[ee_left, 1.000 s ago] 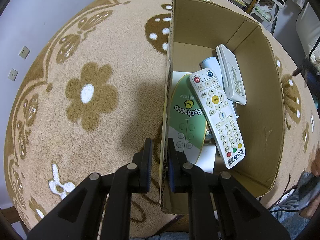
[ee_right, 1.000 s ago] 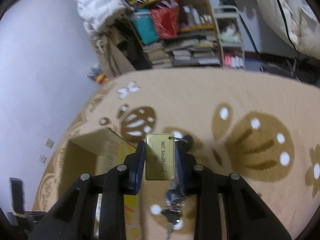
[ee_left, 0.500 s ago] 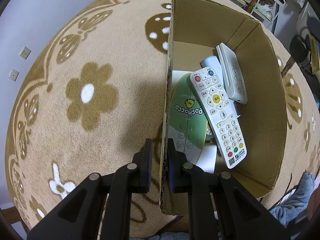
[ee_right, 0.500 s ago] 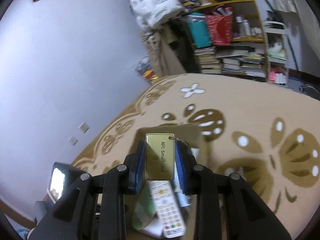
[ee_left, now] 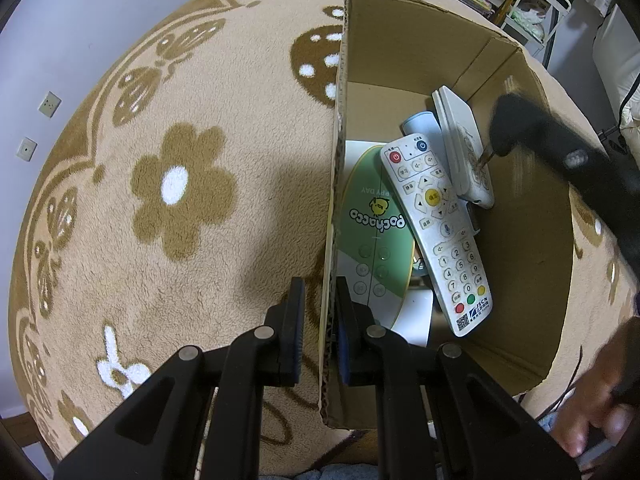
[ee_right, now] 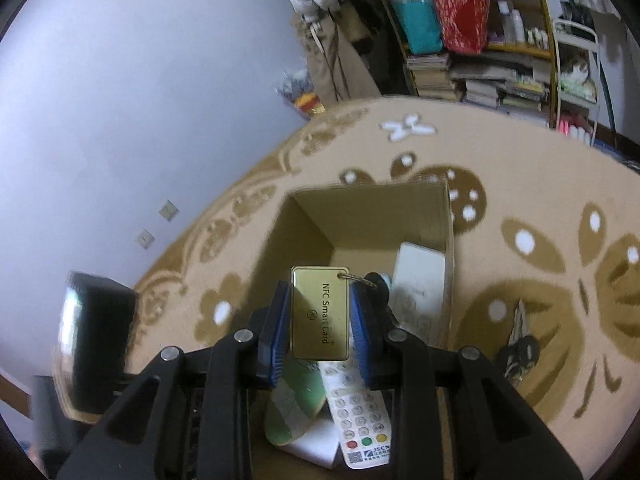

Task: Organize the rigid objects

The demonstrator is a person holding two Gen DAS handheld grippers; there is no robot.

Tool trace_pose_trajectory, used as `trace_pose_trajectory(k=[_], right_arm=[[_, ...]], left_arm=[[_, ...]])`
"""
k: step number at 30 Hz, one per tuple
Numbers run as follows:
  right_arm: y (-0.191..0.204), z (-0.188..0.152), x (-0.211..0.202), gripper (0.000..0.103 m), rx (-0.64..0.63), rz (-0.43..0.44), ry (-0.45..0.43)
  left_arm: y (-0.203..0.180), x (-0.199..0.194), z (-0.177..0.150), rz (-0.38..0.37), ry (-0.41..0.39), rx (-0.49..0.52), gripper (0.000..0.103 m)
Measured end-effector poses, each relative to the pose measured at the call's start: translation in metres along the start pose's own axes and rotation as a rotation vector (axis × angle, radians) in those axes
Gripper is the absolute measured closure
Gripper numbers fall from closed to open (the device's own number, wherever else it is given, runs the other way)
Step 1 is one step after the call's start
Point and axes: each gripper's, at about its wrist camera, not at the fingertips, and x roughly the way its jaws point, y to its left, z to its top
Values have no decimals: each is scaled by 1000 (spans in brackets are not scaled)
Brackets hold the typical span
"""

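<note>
An open cardboard box [ee_left: 404, 44] stands on the flower carpet. Inside lie a long white remote [ee_left: 436, 232], a second white remote [ee_left: 460, 144], a green round card [ee_left: 372, 220] and a pale tube [ee_left: 416, 124]. My left gripper [ee_left: 318, 308] is shut on the box's near wall, one finger on each side. My right gripper [ee_right: 320, 292] is shut on a gold NFC card [ee_right: 320, 320] with a key ring [ee_right: 362, 278], hanging over the open box [ee_right: 360, 208]. From the left wrist it is a blurred black shape [ee_left: 540, 140] above the box's right side.
A bunch of keys [ee_right: 520, 344] lies on the carpet [ee_left: 172, 184] right of the box. A crowded bookshelf [ee_right: 480, 40] and a white rack [ee_right: 576, 64] stand past the carpet's far edge. A person's hand [ee_left: 596, 412] is at the lower right.
My right gripper has swung with the gold card from over the carpet to over the open box and come into the left wrist view. The left gripper and the box have stayed put.
</note>
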Motion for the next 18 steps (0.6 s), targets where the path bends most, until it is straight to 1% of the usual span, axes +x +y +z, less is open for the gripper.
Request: trace_pose_trajectory(k=[3,8,12,14,15,16,18], right_arm=[[1,-3,6,72,-26,-51,21],[5,-6,10,72,-45,-59,43],[10,-6,6,71,-72,-85,42],[10,-5,2,65,-73,-85,40],[10,-5,0,55,-69,-88,36],[9,-5,-3,50,-67,-93,28],[8,-4,-10,49,-72,-110,11]], left_arm=[[0,0,0,-2,1,-2,89],[0,0,0,-5,0,-1,89],[0,0,0,-6,1,-2,89],[0,0,0,-7,1,-2,89],[0,0,0,-8,1,-3,89],[-1,0,0,-8,2,-3,89],[0,0,0,-8,1,-3,89]])
